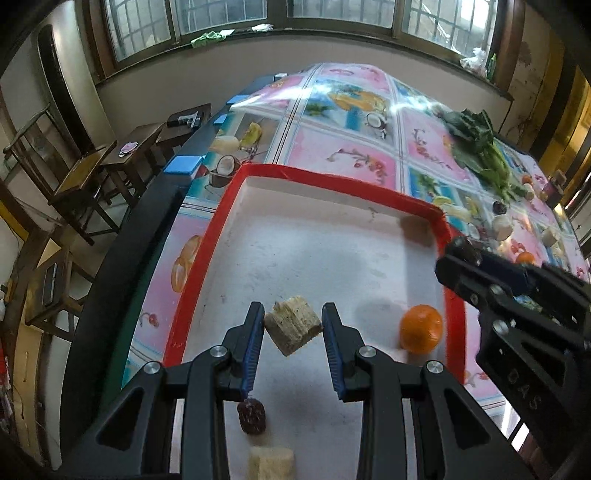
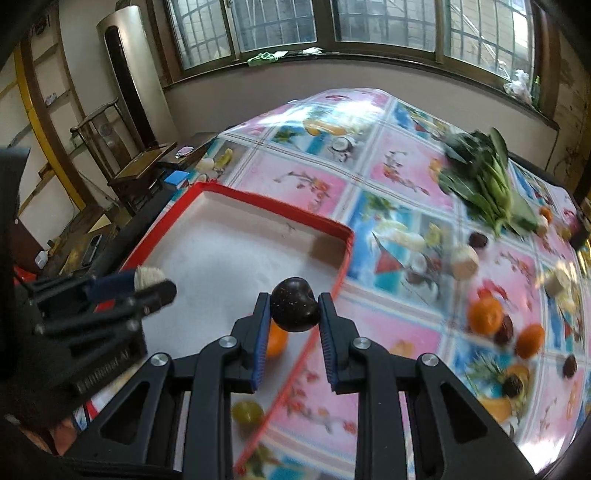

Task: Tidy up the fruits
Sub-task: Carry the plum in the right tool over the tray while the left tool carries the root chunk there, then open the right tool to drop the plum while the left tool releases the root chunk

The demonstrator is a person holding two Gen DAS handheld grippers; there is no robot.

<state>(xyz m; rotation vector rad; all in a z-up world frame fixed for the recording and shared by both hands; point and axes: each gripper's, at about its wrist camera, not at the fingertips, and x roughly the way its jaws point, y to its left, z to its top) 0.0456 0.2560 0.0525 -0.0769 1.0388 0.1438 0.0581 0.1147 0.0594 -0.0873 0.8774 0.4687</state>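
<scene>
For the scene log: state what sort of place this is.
Probably a room in an older home, used for eating or storage. A table with a glossy fruit-print tablecloth stands below barred windows, with wooden chairs to one side and leafy greens and a red-rimmed tray on it.

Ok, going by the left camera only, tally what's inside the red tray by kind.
Chunks: 2, one in the left tongs, one loose
Oranges: 1
Dark red fruit: 1
Total: 4
</scene>
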